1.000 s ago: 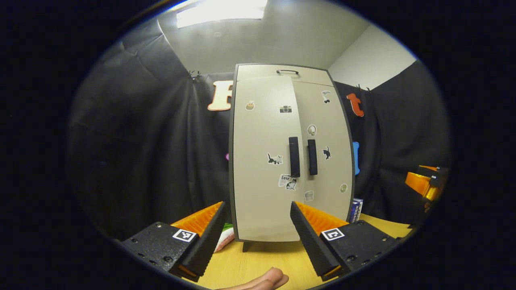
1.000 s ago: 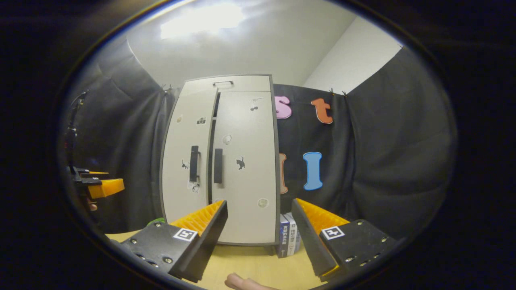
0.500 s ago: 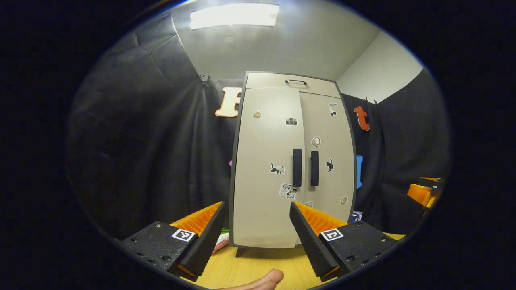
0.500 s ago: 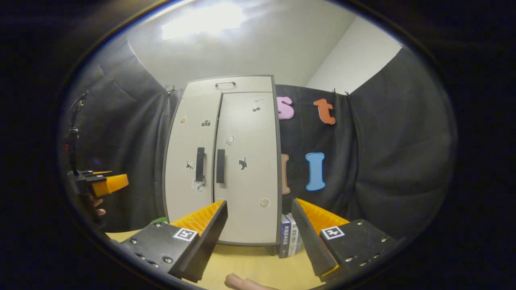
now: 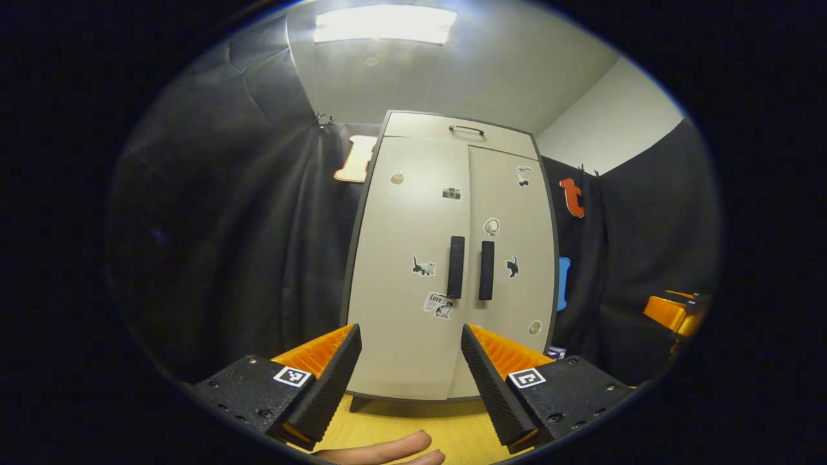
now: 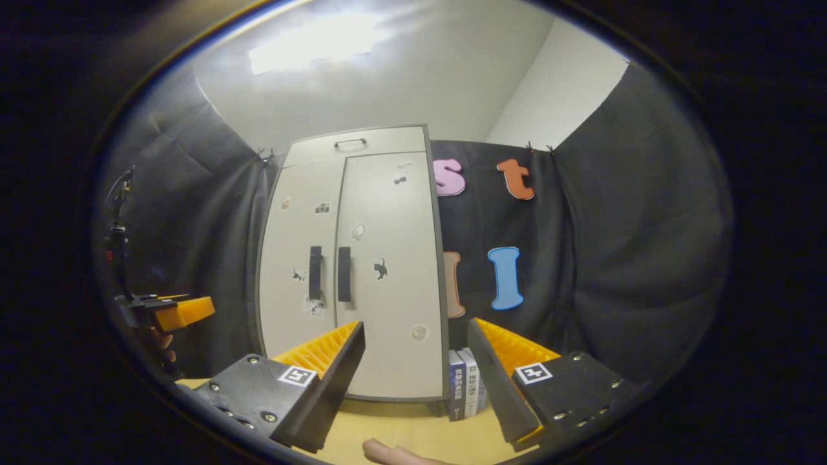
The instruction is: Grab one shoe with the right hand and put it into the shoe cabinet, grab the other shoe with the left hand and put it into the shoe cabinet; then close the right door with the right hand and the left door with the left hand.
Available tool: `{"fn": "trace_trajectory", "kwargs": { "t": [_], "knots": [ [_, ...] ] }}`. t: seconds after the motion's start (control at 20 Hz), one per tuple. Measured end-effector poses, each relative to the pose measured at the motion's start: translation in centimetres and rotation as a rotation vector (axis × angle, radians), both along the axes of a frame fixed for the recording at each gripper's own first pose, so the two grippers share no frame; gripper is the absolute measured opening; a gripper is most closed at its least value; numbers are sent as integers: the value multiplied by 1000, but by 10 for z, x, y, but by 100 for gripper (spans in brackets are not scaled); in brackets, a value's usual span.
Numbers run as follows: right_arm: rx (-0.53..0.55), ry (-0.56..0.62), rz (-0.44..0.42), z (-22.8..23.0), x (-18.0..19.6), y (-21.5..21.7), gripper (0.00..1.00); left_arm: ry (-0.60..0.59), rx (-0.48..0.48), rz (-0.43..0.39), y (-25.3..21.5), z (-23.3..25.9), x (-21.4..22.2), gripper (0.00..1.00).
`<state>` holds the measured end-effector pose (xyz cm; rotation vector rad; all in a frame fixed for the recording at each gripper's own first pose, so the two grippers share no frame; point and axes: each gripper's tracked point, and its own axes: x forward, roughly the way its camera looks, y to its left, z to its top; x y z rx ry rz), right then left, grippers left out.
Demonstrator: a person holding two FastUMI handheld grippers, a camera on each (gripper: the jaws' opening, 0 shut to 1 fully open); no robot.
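Shoe cabinet point(image 5: 446, 258) stands upright at the back of the desk point(image 5: 400, 426), straight ahead of both hand-held grippers, its long axis vertical. In both views its two doors look flush and shut, so the closing work appears done; the shoes are presumably inside, behind the doors. The left door point(image 5: 404, 258) lies dead ahead of the left hand-held gripper point(image 5: 408, 361), whose fingers stand wide apart with nothing between them. In the right gripper view the right door point(image 6: 387, 271) sits ahead and slightly left of the right hand-held gripper point(image 6: 417, 361), likewise spread and empty. Neither touches the cabinet. The left one appears somewhat nearer to it, so any last push on a door would fall to that side. The two dark handles point(image 5: 470, 268) run vertically, side by side at the meeting edge. A few books point(image 6: 465, 384) stand just beside the cabinet's right foot.
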<state>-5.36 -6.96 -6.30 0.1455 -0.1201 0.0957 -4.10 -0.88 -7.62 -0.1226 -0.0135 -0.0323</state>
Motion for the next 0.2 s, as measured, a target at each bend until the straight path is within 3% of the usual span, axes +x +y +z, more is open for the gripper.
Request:
{"fn": "trace_trajectory", "kwargs": {
  "t": [0.15, 0.2],
  "knots": [
    [-30, -3, -20, 4, 14, -12, 94, -21, -21, -8, -19, 4, 9, 95],
    [-36, -6, -23, 7, 19, -16, 96, -28, -26, -13, -26, 5, 13, 91]
  ]
}}
